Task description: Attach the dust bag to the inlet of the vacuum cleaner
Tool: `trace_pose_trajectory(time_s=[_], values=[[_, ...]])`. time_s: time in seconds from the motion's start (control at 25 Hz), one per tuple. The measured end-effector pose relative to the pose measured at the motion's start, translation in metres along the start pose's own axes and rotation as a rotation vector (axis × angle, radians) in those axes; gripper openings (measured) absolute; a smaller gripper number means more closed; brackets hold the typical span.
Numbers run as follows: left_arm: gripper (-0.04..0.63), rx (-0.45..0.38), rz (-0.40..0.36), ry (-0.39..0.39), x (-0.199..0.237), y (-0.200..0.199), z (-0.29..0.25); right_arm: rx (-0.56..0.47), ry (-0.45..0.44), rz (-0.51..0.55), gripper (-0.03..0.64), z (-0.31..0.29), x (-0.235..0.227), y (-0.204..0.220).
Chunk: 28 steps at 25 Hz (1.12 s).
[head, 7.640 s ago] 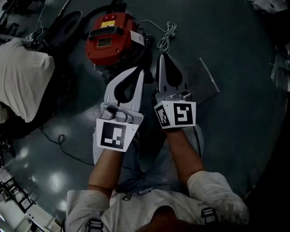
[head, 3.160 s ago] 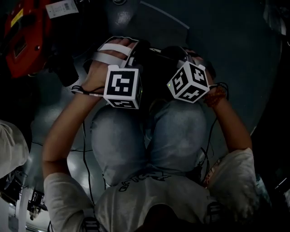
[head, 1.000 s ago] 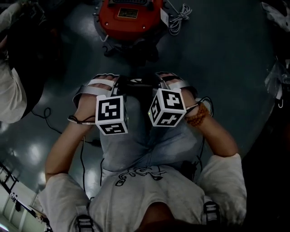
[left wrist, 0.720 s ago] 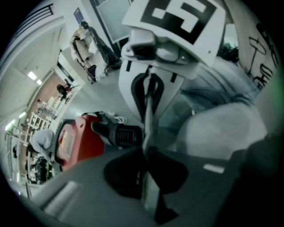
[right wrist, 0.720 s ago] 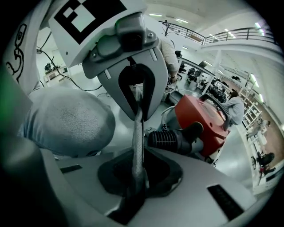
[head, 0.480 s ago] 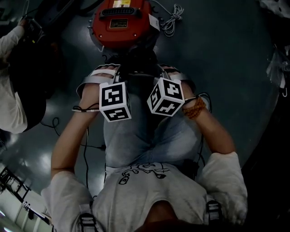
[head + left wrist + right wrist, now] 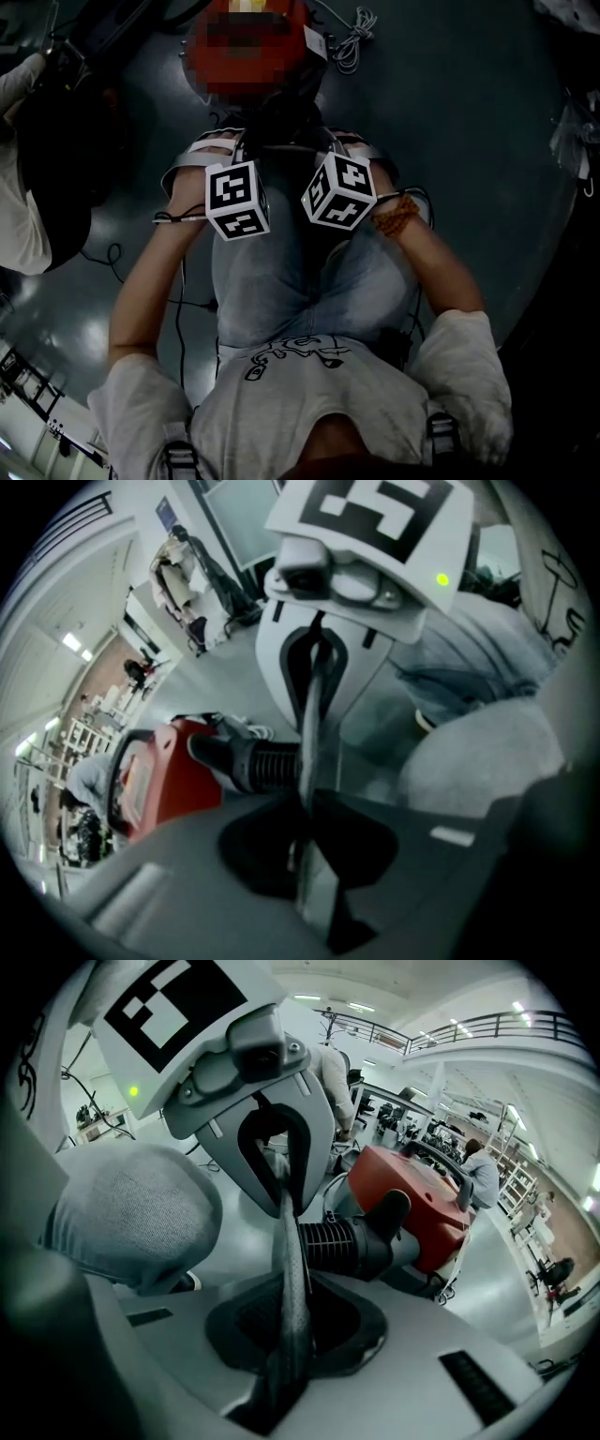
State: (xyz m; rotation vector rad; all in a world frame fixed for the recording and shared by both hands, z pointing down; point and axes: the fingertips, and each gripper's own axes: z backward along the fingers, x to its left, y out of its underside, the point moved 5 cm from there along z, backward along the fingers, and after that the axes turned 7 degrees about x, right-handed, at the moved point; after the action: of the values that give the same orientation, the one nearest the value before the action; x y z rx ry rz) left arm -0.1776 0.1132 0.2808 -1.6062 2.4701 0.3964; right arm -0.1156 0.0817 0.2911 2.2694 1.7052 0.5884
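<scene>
The red vacuum cleaner (image 7: 281, 70) stands on the floor just beyond my hands, under a mosaic patch. Its black ribbed inlet (image 7: 251, 764) (image 7: 349, 1241) points at the grey dust bag (image 7: 169, 892) (image 7: 450, 1335). The bag's dark collar hole (image 7: 262, 850) (image 7: 328, 1321) lies right in front of the inlet, a little apart from it. My left gripper (image 7: 307, 794) is shut on the bag's edge at one side of the hole. My right gripper (image 7: 287, 1218) pinches the edge at the other side. In the head view the marker cubes (image 7: 236, 199) (image 7: 339, 190) hide both pairs of jaws.
A coiled white cord (image 7: 354, 42) lies right of the vacuum. Another person in a white top (image 7: 21, 225) crouches at the left. A thin cable (image 7: 103, 255) runs over the floor. My jeans-clad knees (image 7: 281, 272) are under the grippers.
Both grippers have carried the bag forward toward the vacuum. The vacuum now sits right beyond the hands. The grips look unchanged.
</scene>
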Motion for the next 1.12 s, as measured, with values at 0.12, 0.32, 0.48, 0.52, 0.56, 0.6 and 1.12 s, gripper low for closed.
trace_pose_trajectory(time_s=[0.12, 0.32, 0.48, 0.52, 0.56, 0.6, 1.12], values=[[0.040, 0.006, 0.002, -0.010, 0.004, -0.002, 0.007, -0.014, -0.001, -0.018, 0.035, 0.006, -0.007, -0.002], [0.037, 0.035, 0.003, -0.015, 0.000, 0.003, 0.002, -0.007, 0.005, -0.015, 0.035, 0.000, 0.000, -0.003], [0.034, 0.034, 0.005, -0.012, -0.003, 0.007, -0.010, -0.003, 0.005, -0.020, 0.035, -0.008, 0.004, 0.003], [0.032, 0.034, 0.006, -0.010, -0.004, 0.008, -0.013, -0.002, 0.002, -0.024, 0.035, -0.008, 0.003, 0.006], [0.032, 0.035, 0.004, -0.009, -0.005, 0.009, -0.015, 0.000, 0.001, -0.025, 0.036, -0.007, 0.003, 0.009], [0.031, 0.035, 0.003, -0.011, -0.006, 0.010, -0.018, 0.003, 0.002, -0.025, 0.035, -0.007, 0.004, 0.011], [0.035, 0.047, -0.033, -0.139, -0.001, 0.011, 0.009, -0.064, 0.085, -0.012, 0.035, 0.012, 0.008, 0.002]])
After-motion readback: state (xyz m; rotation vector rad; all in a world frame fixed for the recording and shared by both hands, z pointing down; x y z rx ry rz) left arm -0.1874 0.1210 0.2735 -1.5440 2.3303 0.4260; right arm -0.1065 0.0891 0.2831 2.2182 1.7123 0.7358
